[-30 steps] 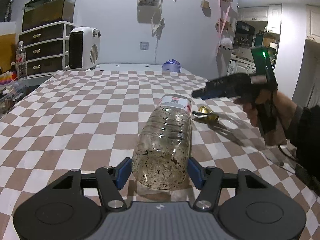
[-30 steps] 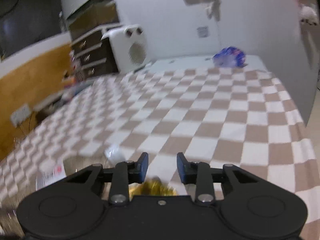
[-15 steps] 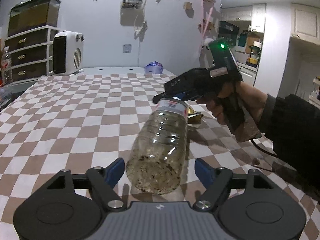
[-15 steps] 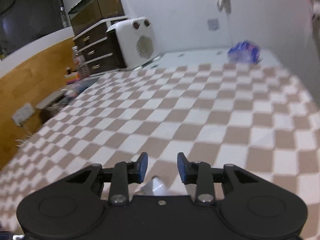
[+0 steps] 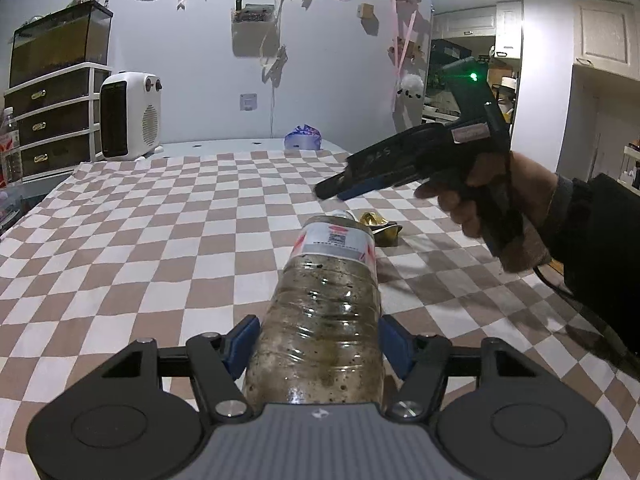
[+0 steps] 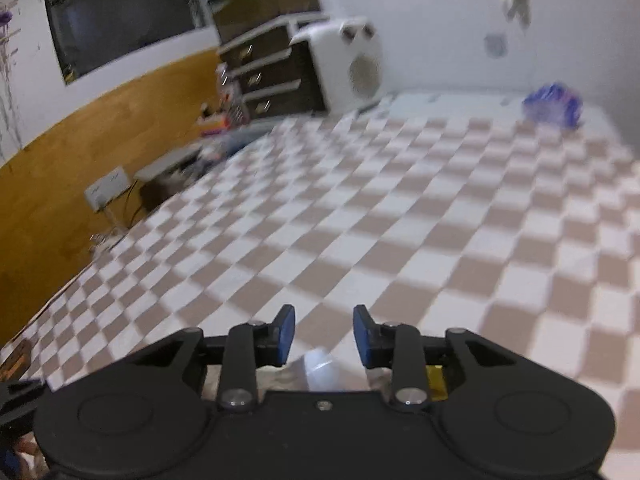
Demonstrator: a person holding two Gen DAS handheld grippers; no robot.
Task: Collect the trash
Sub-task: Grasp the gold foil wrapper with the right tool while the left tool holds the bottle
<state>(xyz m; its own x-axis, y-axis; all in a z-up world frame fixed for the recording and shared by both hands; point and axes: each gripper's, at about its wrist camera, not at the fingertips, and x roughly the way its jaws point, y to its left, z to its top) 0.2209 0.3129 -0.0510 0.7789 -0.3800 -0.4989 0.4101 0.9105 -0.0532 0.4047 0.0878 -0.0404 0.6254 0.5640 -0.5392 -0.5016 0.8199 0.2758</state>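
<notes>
A dirty clear plastic bottle (image 5: 324, 320) with a white and red label points away from me; my left gripper (image 5: 320, 340) is shut on its lower body and holds it above the checkered tablecloth (image 5: 160, 240). A crumpled gold wrapper (image 5: 380, 226) lies on the cloth just past the bottle's cap. My right gripper (image 5: 332, 194) hovers above the bottle's cap in the left wrist view; in its own view (image 6: 324, 332) its jaws stand partly open and empty, with the white cap (image 6: 320, 364) and a bit of gold (image 6: 434, 376) below them.
A blue and white crumpled bag (image 5: 303, 138) lies at the table's far edge. A white fan heater (image 5: 128, 116) and a drawer unit (image 5: 48, 120) with a fish tank stand at the back left. A water bottle (image 5: 10, 148) stands at the far left.
My left gripper opened around the bottle half a second ago and has shut on it again. My right gripper has risen from the gold wrapper to above the bottle's cap.
</notes>
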